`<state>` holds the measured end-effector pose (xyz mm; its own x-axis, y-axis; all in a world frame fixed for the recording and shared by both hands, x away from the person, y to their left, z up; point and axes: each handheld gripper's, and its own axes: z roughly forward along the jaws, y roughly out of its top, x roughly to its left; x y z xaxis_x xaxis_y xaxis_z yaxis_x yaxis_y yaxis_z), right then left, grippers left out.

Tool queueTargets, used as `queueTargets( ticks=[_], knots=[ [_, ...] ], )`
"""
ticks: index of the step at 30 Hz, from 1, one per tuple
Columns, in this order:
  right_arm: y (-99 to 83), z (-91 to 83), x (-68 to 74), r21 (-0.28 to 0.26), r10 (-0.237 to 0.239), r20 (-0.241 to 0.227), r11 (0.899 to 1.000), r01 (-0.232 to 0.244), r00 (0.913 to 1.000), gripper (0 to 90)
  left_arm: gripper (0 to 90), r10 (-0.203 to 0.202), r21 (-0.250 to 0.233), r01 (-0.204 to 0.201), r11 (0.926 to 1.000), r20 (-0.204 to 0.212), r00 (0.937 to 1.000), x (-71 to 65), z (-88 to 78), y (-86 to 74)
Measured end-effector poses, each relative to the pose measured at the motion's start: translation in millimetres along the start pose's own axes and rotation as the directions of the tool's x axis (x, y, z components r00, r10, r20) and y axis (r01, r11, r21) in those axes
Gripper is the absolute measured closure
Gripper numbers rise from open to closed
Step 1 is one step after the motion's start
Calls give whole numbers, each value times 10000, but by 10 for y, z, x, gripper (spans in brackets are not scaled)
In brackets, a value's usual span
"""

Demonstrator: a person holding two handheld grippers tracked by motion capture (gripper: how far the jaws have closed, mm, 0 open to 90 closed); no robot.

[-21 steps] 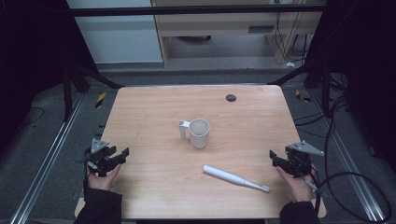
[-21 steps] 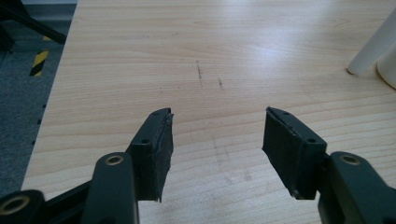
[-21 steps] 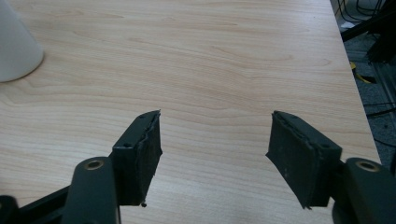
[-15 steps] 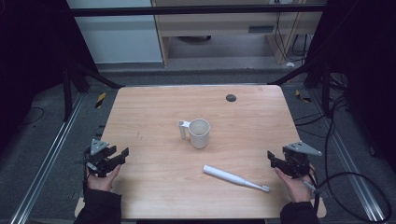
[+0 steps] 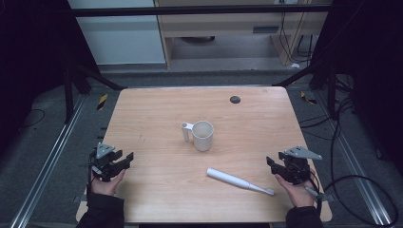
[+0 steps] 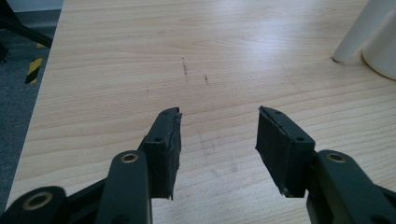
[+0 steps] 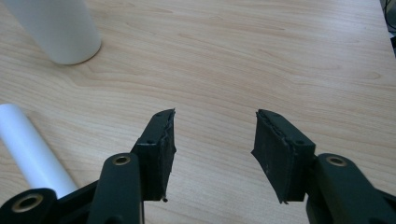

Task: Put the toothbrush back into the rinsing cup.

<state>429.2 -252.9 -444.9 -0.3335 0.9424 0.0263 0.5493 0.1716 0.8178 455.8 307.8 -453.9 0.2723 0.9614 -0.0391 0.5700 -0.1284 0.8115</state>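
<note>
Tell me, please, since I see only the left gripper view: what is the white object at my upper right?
Observer: A white mug, upright near the table's middle, its handle toward the left gripper.
Operator: Is anything else on the table?
Observer: A white electric toothbrush lies flat, nearer the right gripper.
Operator: Is that gripper holding it?
Observer: No, its fingers are open, with bare wood between them.

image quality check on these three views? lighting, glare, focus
High view: the wooden table is evenly lit while the surroundings fall to near black; the mug and electric toothbrush are soft but readable, with faint shadows. Left gripper view: a pale sheen across the tabletop's far part, the left tool sharp. Right gripper view: the right tool sharp, white mug slightly overexposed.
</note>
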Motion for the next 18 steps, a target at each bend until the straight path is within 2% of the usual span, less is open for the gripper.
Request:
queueTargets(
  ticks=[10,18],
  knots=[
    [-66,-67,88,284,-202,-296,9994,211,9994,547,535,54,65,-53,10000,-64,10000,-16,6,-4],
    [-144,-130,213,556,-417,-756,9974,460,9963,624,577,182,161,-183,9997,42,9998,-42,11,-4]
  ],
)
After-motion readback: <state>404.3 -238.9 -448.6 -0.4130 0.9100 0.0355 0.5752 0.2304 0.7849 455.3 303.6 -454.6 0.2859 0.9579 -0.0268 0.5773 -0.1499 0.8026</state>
